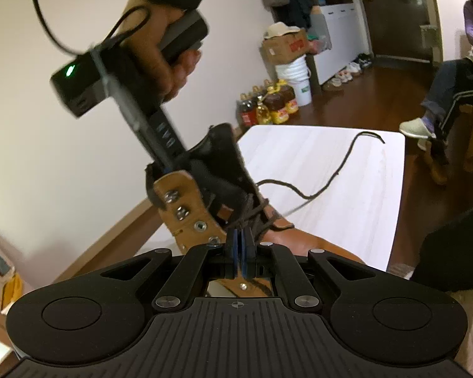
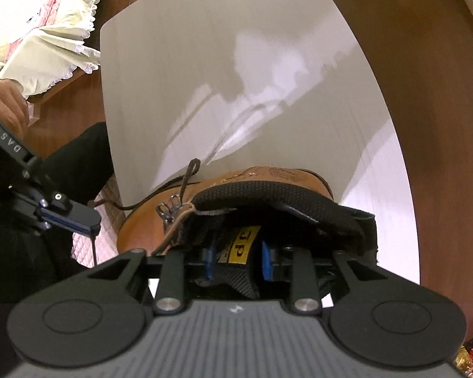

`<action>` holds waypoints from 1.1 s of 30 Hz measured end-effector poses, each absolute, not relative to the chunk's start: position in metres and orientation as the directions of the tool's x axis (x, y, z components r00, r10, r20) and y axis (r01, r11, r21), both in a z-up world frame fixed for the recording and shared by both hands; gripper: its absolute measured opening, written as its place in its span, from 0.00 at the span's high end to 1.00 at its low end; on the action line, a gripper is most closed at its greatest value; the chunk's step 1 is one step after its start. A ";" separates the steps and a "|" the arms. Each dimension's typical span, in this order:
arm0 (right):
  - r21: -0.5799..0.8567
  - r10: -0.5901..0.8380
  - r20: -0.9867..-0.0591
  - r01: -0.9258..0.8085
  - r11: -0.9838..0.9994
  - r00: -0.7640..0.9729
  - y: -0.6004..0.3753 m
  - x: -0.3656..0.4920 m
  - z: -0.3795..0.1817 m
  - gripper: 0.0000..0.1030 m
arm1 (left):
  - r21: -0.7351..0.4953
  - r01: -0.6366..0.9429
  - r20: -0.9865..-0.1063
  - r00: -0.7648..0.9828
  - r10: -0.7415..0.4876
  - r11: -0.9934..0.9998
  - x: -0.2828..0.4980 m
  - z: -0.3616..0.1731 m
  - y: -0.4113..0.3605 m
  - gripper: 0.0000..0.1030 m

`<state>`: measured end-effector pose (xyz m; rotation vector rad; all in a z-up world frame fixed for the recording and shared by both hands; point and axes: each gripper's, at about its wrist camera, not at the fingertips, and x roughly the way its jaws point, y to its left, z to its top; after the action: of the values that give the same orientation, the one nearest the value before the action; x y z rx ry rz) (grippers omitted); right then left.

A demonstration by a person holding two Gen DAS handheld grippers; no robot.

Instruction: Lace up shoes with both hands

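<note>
We hold a brown boot [image 2: 224, 208] on the white worktop [image 2: 268, 63], its heel and black padded collar [image 2: 283, 195] turned toward our right gripper [image 2: 239, 256]. That gripper points steeply down into the boot's opening, and its blue-padded fingers [image 2: 267, 260] stand either side of the black tongue [image 2: 233, 271] with its yellow label [image 2: 241, 241]; the left pad looks to touch the tongue, but a gap shows by the right pad, so we do not count it as a grip. Our left gripper [image 1: 239, 245] sits beside the eyelets with its fingers [image 1: 235, 249] clenched together on the dark lace [image 1: 315, 189], near where it crosses at the boot's front. The free end of the lace trails away across the worktop toward its far corner. From the left wrist view our right hand [image 1: 160, 60] shows above the boot, wrapped around its gripper's handle.
</note>
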<state>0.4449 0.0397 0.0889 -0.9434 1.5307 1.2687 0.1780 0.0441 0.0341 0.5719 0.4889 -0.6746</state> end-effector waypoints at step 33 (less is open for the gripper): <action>0.258 0.317 -0.919 -0.966 0.030 -0.236 -0.022 0.405 0.122 0.92 | 0.702 0.549 -0.578 0.811 -0.086 0.453 0.209 -0.016 -0.017 0.98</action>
<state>0.4055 -0.0221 0.1222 -0.7899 1.1777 1.4687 0.2094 -0.0168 -0.0160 1.0345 0.5074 -0.4132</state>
